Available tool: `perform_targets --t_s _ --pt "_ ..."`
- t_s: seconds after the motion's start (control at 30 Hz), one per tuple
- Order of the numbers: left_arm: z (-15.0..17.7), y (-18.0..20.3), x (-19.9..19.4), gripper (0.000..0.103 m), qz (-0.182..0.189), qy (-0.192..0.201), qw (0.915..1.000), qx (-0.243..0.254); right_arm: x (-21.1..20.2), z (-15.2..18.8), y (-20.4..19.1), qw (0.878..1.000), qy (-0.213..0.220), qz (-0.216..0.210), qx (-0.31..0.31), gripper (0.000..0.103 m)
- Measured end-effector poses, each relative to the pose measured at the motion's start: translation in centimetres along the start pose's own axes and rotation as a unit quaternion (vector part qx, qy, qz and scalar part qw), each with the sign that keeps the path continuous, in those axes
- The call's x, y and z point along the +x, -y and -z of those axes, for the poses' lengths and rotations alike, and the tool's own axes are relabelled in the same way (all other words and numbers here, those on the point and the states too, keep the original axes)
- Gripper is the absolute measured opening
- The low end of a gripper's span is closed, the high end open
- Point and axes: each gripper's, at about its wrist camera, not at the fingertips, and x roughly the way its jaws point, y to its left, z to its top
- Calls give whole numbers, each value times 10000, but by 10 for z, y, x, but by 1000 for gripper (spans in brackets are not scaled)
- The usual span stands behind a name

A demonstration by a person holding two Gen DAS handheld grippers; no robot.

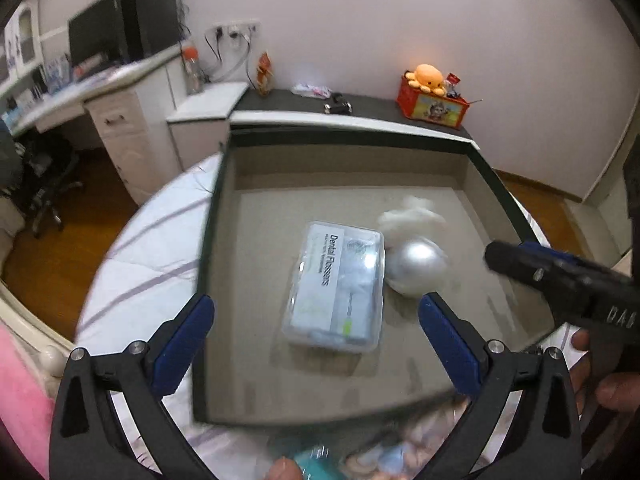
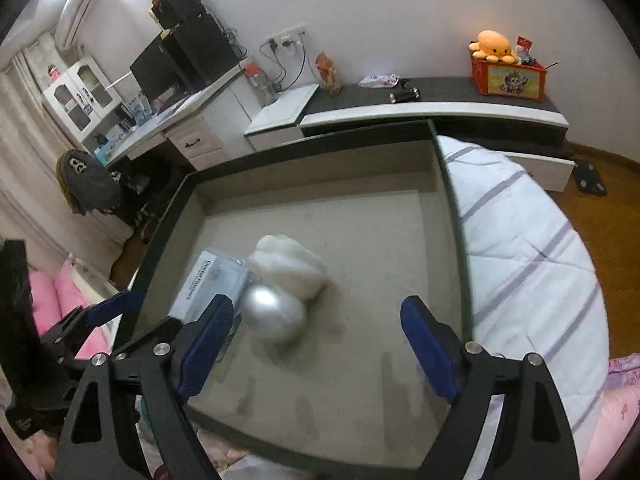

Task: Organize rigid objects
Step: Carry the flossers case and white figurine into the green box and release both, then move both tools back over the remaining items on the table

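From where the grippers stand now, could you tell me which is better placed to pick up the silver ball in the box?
Probably the right gripper: its open jaws sit just short of the shiny silver ball. The left gripper frames the clear plastic dental flosser case, with the ball off to its right.

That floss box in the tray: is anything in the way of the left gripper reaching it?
Nothing visible is. The left gripper is open with the floss box in view between its fingers, uncovered on the tray floor. A silver ball touches the box's right side and could get nudged.
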Motion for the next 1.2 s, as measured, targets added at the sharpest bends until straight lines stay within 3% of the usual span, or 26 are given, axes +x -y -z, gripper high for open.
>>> perform_targets --t_s 0.13,0.2,0.47,0.7,0.93,1.2 --pt "10 5 -38 103 -357 301 9989 101 -38 12 -10 9987 496 101 -54 92" --pt "14 5 -54 103 -501 389 9979 94 -60 22 -14 9971 723 231 -42 103" --pt "40 21 -123 103 -896 844 9924 35 -131 62 -35 9912 1273 269 -231 103" --pt "61 29 -164 103 -1081 1015 9888 -142 -159 78 -36 9890 1454 85 -277 103" --pt "79 25 -183 103 -808 1139 9900 -217 -169 94 -46 9888 1434 253 -317 103" --pt "84 6 -183 103 -43 1154 9933 68 -187 128 -66 9827 1568 984 28 103"
